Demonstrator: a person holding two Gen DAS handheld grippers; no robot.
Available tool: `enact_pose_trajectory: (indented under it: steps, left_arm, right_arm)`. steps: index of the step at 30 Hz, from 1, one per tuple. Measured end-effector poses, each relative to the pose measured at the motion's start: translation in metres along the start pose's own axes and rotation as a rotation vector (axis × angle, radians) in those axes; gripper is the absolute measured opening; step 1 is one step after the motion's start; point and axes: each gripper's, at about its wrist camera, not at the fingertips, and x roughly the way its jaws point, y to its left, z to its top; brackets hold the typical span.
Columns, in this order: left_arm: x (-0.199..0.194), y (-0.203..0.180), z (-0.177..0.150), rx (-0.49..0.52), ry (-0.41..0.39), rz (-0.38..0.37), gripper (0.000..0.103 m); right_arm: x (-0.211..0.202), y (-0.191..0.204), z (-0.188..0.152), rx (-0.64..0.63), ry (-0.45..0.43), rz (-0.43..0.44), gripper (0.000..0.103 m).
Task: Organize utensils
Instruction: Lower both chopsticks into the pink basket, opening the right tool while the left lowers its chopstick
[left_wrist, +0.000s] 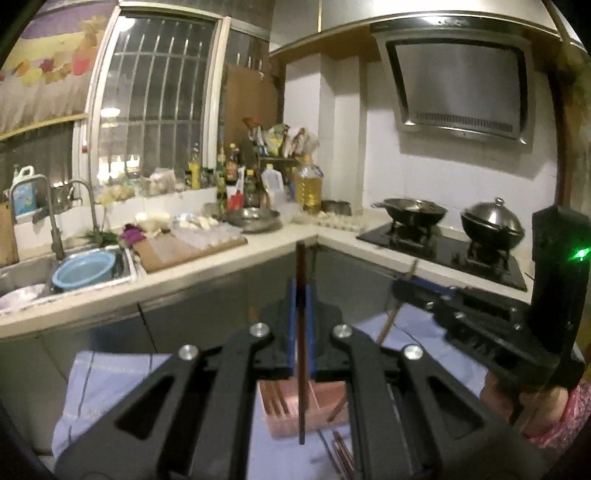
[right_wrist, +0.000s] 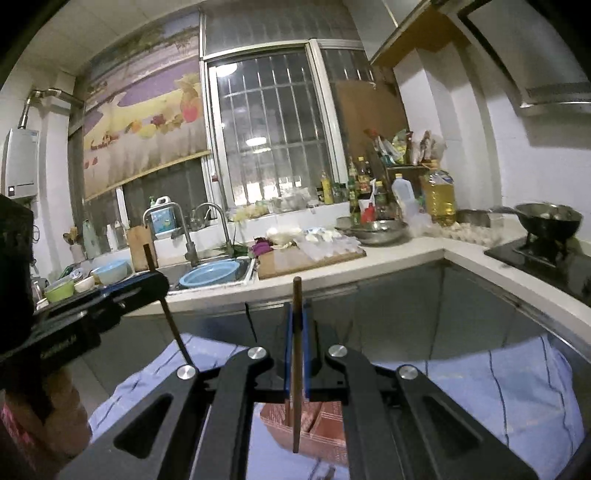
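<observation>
Two grippers up, each closed on one chopstick. Left gripper (left_wrist: 302, 325): blue fingers (left_wrist: 292, 321) pinched on one dark chopstick (left_wrist: 301, 369), held upright, lower tip hanging over the pink organizer tray (left_wrist: 325, 397). Right gripper (right_wrist: 296, 354): fingers (right_wrist: 287, 350) clamped on one lighter brown chopstick (right_wrist: 296, 369), also upright, tip over the same tray. Each wrist view also catches the other gripper off to the side with its stick.

One tray, divided into compartments, sitting on a pale blue striped cloth (left_wrist: 110, 380) over the tabletop. Left compartment holds several chopsticks (left_wrist: 276, 400), count unclear from blur; one more (left_wrist: 337, 408) leans in the right compartment. A few loose ones (left_wrist: 341, 448) lie on the cloth just in front of the tray, exact number unclear.

Background: kitchen counter, one sink with one blue basin (left_wrist: 85, 269), two woks (left_wrist: 413, 210) on the stove.
</observation>
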Motion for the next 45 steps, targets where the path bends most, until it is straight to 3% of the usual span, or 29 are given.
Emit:
enact_pose_trajectory:
  steps: [6,15,17,23,31,36,40,43,45]
  left_arm:
    - [0.048,0.009,-0.007,-0.003,0.052,0.025,0.004]
    - [0.11,0.011,-0.062,0.009,0.198,0.043,0.004]
    - [0.114,0.011,-0.065,0.013,0.21,0.038,0.004]
    - [0.094,0.01,-0.043,0.002,0.137,0.042,0.004]
    - [0.064,0.009,0.0,-0.001,0.04,0.057,0.004]
    - [0.066,0.009,0.012,-0.002,0.024,0.068,0.004]
    - [0.084,0.005,0.003,0.007,0.07,0.066,0.004]
    - [0.112,-0.003,-0.022,0.033,0.169,0.077,0.005]
    - [0.127,-0.007,-0.038,0.071,0.226,0.122,0.018]
  right_arm:
    - [0.061,-0.003,-0.006,-0.029,0.077,-0.03,0.005]
    - [0.101,-0.023,-0.053,0.031,0.212,-0.021,0.007]
    - [0.096,-0.023,-0.051,0.043,0.189,-0.027,0.007]
    - [0.079,-0.012,-0.039,-0.007,0.144,-0.061,0.007]
    - [0.05,-0.021,-0.033,0.07,0.084,-0.023,0.007]
    - [0.034,-0.027,-0.042,0.084,0.076,-0.016,0.007]
    - [0.02,-0.032,-0.061,0.108,0.081,-0.017,0.007]
    - [0.003,-0.037,-0.085,0.149,0.083,-0.016,0.007]
    - [-0.006,-0.037,-0.1,0.174,0.091,-0.007,0.01]
